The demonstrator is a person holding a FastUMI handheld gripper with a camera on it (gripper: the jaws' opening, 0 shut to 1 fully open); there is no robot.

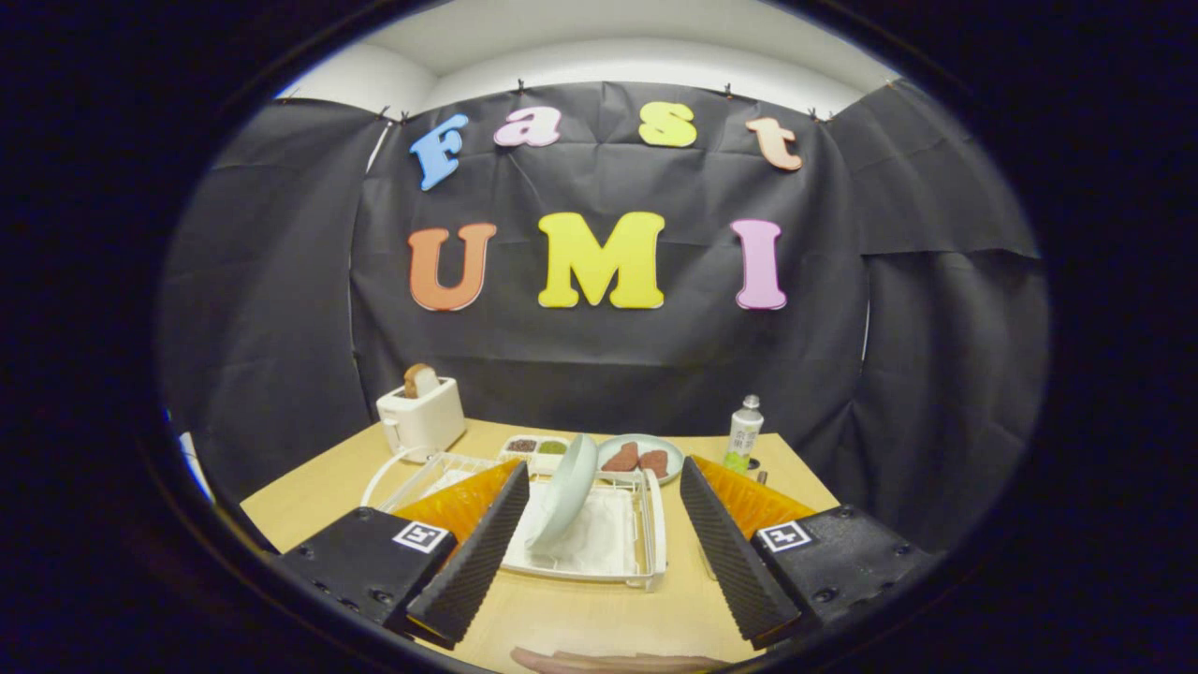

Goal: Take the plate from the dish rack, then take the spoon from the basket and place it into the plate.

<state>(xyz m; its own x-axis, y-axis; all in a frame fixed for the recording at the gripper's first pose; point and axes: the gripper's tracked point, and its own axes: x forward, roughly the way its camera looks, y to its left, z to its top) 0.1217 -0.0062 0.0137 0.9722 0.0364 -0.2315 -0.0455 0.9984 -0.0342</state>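
Gripper view has the gripper [599, 552] spread wide, holding nothing. Pale green plate [564, 489] stands on edge in the white dish rack [646, 548] between the fingers on the bench [599, 618].

A pale green plate [566, 489] stands on edge, tilted, in the white dish rack [646, 534] on the counter [599, 608], between the wide-open jaws and just ahead.
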